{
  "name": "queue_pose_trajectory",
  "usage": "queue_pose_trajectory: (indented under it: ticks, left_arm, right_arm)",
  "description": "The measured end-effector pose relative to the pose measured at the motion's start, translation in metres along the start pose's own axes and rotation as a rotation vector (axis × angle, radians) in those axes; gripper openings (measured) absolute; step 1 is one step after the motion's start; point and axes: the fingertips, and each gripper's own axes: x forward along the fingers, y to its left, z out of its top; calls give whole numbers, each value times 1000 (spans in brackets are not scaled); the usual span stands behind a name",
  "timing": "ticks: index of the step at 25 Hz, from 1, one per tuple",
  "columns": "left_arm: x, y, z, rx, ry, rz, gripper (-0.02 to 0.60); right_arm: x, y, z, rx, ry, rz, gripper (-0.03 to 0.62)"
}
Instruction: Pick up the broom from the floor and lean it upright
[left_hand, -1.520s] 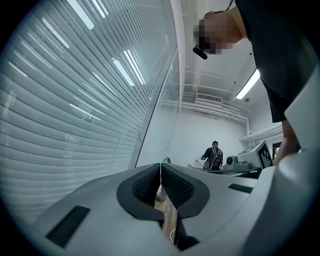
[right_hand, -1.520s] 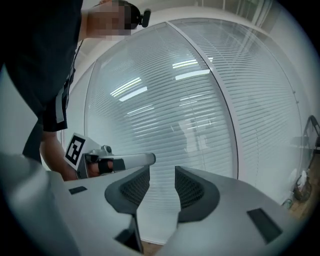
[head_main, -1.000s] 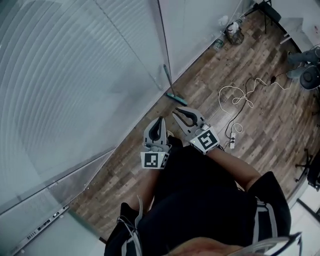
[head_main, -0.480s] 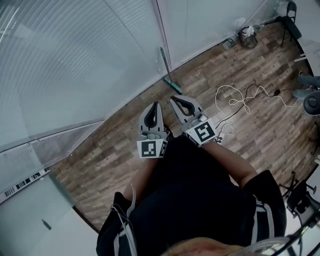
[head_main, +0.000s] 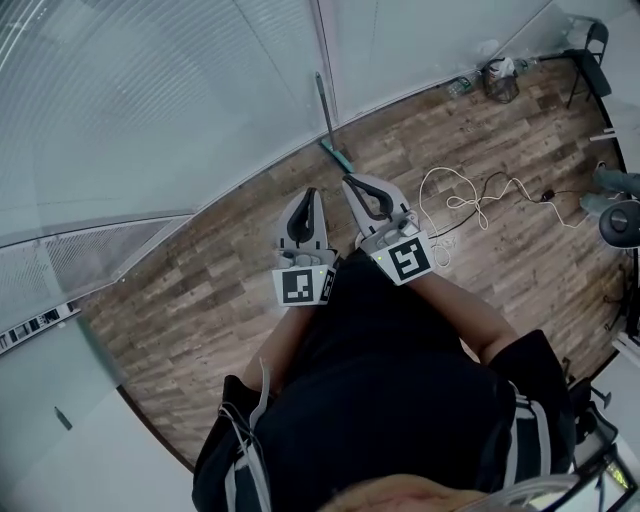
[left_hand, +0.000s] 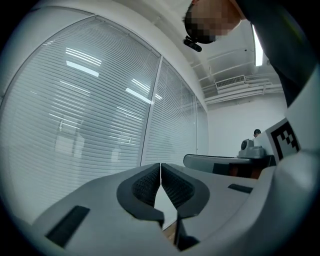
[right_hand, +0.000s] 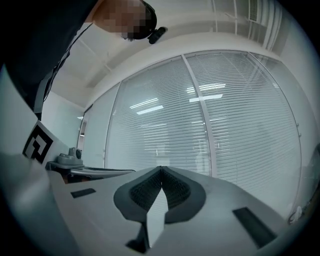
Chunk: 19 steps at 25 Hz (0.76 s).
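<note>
The broom stands upright against the post between two window panes, its teal head on the wooden floor. My left gripper and right gripper are held side by side in front of me, pointing level toward the window, a short way from the broom's head. Neither touches the broom. In the left gripper view the left gripper has its pads pressed together with nothing between them. The right gripper is shut and empty in the same way in the right gripper view.
Windows with blinds fill the left and far side. A white cable loops over the floor at the right. A wire bin and a chair stand at the far right, and a desk shows in the left gripper view.
The right gripper's jaws have closed. Both grippers have shifted together with the person and risen slightly. The broom stays leaning on the window post.
</note>
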Motion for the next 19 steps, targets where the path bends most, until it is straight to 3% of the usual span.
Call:
queue_pose_trajectory:
  ticks: [19]
  left_arm:
    - [-10,-48,3,42,-7,-67,20]
  right_arm:
    - [-48,-4,11,1,-58,-47,18]
